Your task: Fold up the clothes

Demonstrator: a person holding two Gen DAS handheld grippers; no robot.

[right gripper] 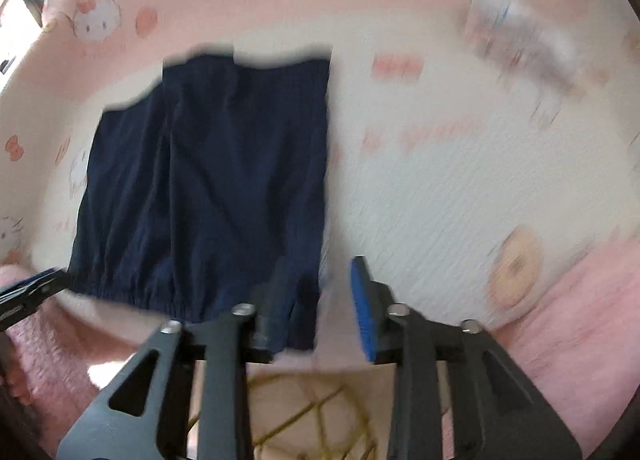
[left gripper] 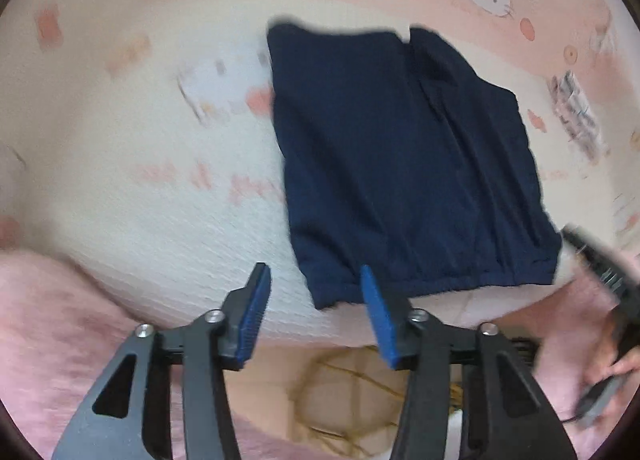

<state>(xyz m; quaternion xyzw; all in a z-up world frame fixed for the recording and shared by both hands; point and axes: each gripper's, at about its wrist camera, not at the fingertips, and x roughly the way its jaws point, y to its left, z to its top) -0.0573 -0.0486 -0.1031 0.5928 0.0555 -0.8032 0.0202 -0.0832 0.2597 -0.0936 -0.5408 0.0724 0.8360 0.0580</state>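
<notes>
A pair of navy blue shorts point(left gripper: 400, 163) lies flat on a white and pink cartoon-cat bedspread point(left gripper: 160, 163), its elastic waistband nearest me. My left gripper point(left gripper: 316, 280) is open and empty, hovering over the waistband's left corner. The right gripper shows at the right edge of that view point(left gripper: 604, 260). In the right wrist view the shorts point(right gripper: 208, 179) lie left of centre. My right gripper point(right gripper: 320, 280) is open over the waistband's right corner; its left finger overlaps the dark cloth. The left gripper's tip shows at the left edge point(right gripper: 28, 288).
A fluffy pink blanket point(left gripper: 48, 320) runs along the near edge of the bed. Below the bed edge is a pale floor with a yellow line pattern point(right gripper: 304, 420). A black and white patch point(left gripper: 576, 111) lies on the bedspread to the right.
</notes>
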